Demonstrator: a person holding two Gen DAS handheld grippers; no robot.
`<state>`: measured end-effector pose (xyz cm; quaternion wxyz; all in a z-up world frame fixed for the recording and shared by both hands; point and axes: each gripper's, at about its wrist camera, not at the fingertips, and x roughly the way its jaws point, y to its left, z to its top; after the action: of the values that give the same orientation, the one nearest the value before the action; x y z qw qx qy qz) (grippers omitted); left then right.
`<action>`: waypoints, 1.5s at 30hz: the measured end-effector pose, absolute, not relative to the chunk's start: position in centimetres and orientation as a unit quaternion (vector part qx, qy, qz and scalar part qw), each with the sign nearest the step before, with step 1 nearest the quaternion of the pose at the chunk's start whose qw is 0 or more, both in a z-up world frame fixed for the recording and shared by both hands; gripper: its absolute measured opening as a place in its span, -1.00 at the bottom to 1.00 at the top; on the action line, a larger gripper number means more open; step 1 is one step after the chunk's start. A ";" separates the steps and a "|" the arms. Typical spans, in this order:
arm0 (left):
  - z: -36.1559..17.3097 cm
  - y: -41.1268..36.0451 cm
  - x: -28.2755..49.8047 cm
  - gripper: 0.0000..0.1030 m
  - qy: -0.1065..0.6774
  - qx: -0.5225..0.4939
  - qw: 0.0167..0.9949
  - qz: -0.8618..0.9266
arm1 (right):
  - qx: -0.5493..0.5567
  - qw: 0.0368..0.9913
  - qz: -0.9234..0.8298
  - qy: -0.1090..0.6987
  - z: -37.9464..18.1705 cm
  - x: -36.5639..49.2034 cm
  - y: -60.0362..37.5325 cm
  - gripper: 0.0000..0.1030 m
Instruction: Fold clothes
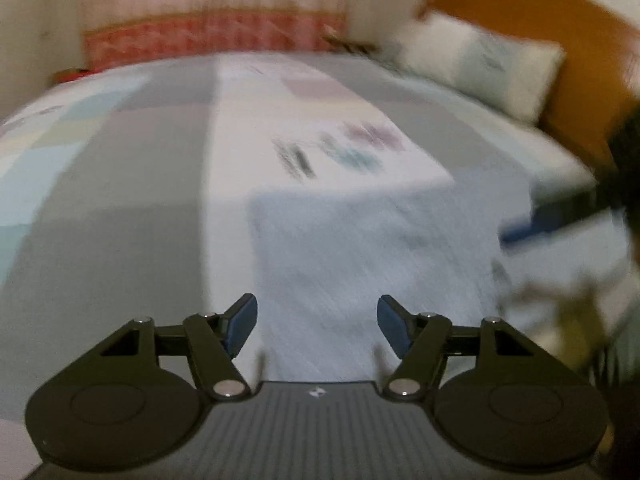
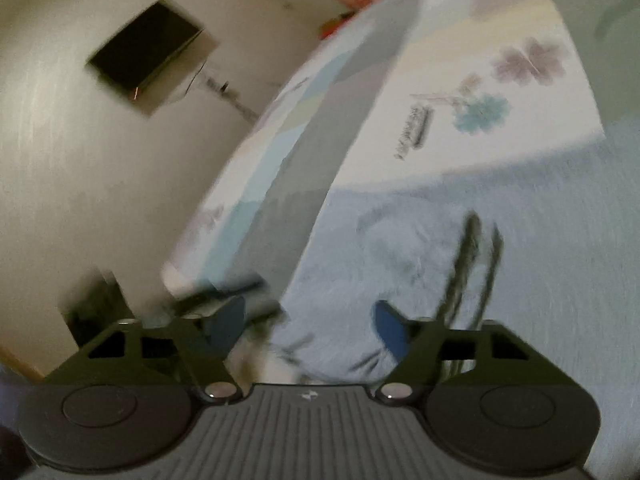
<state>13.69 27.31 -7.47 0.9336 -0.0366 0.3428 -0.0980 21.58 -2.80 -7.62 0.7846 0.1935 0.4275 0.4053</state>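
A light blue garment (image 1: 360, 248) lies spread flat on the bed, blurred by motion. My left gripper (image 1: 317, 308) hovers over its near edge, open, with only cloth showing below the gap between its blue pads. At the right edge of the left wrist view, a blue finger (image 1: 528, 226) of the right gripper reaches in over the garment's right side. In the tilted right wrist view the same garment (image 2: 520, 240) shows dark stripe marks. My right gripper (image 2: 308, 312) stands over the cloth's edge with its jaws apart. Nothing is visibly pinched there.
The bed sheet (image 1: 140, 160) has grey, white and pastel patches with flower prints. A white pillow (image 1: 480, 68) leans on an orange headboard (image 1: 580, 60) at the far right. A pink curtain (image 1: 216, 12) hangs behind the bed. A dark screen (image 2: 148, 52) is on the wall.
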 end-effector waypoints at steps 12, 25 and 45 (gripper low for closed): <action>-11.8 24.1 23.1 0.28 0.368 -0.036 0.921 -0.124 | 0.075 0.811 0.379 0.440 -12.0 21.5 0.1 -0.11; -12.0 25.0 25.4 0.19 0.359 -0.076 0.924 -0.106 | 0.083 0.817 0.373 0.432 -11.2 21.2 0.0 -0.08; -8.4 17.2 16.3 0.36 0.375 0.073 0.915 -0.127 | 0.017 0.907 0.194 0.374 -6.3 16.0 -13.8 0.90</action>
<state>16.29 17.23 -8.36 0.9153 0.0733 0.3752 -0.1271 16.04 -13.78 -6.27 0.9066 0.0166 0.3743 0.1943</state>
